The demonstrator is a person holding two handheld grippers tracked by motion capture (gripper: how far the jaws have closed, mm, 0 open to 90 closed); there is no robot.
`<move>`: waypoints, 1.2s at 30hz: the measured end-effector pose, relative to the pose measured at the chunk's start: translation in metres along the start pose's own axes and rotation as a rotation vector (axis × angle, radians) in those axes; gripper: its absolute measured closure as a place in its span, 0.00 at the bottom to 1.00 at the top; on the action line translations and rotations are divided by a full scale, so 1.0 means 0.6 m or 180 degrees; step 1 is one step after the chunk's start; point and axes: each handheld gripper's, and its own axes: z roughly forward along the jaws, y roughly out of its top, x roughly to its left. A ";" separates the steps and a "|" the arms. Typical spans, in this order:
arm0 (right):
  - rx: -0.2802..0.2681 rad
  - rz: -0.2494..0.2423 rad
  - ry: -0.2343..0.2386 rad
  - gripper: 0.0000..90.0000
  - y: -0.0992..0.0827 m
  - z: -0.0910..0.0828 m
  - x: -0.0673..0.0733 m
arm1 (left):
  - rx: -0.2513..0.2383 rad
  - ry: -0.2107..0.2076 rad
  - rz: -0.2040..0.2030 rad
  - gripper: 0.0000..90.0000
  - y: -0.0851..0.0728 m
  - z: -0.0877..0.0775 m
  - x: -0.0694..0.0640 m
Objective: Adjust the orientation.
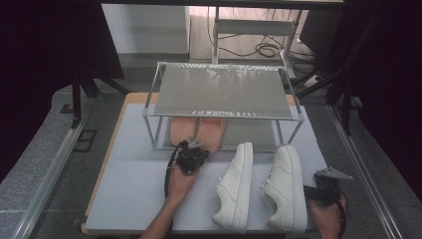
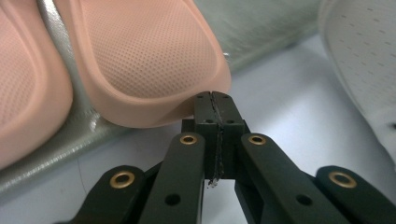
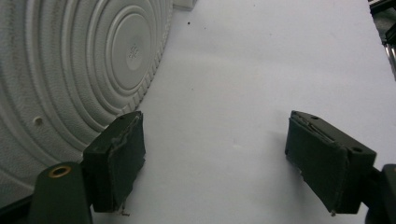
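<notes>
Two pink shoes (image 1: 182, 130) (image 1: 211, 132) stand side by side on the lower shelf of a metal shoe rack (image 1: 224, 92). My left gripper (image 1: 194, 145) is shut just in front of them. In the left gripper view its closed tips (image 2: 212, 99) meet the rim of the right pink shoe (image 2: 144, 60), with nothing between the jaws. Two white sneakers (image 1: 236, 186) (image 1: 286, 189) lie on the white table mat. My right gripper (image 1: 326, 181) rests to the right of the right sneaker. It stands open (image 3: 215, 154), the sneaker's ribbed sole (image 3: 70, 70) beside its left jaw.
The rack's top shelf (image 1: 224, 79) is a bare metal sheet over the pink shoes. The white mat (image 1: 134, 169) has free room at the left. A white sneaker's perforated side (image 2: 364, 60) is off to the right in the left gripper view. Black frame legs stand around the table.
</notes>
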 end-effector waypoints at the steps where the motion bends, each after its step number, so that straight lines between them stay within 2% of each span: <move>1: -0.0002 -0.0004 -0.0003 0.23 0.000 0.000 0.000 | 0.0001 -0.0010 0.0016 1.00 0.003 0.003 0.002; 7: 0.0000 0.0001 0.0000 0.23 0.000 0.000 0.000 | 0.0017 0.0027 -0.0023 1.00 0.013 0.018 0.009; 9: -0.0001 0.0000 0.0000 0.23 0.000 0.000 0.000 | 0.0026 0.0040 -0.0086 1.00 0.015 0.022 0.010; 18: 0.0000 0.0001 0.0001 0.23 0.000 0.000 0.000 | 0.0018 0.0044 -0.0116 1.00 0.022 0.039 0.021; 21: 0.0000 0.0000 0.0000 0.23 0.000 0.000 0.000 | -0.0005 0.0079 -0.0090 1.00 0.022 0.035 0.020; 27: -0.0003 0.0002 -0.0002 0.23 0.000 0.000 0.000 | -0.0086 0.0028 -0.0057 0.99 0.024 0.014 0.019; 36: -0.0002 0.0001 -0.0003 0.23 0.000 0.000 0.000 | -0.0112 0.0017 0.0008 0.85 0.017 -0.017 0.016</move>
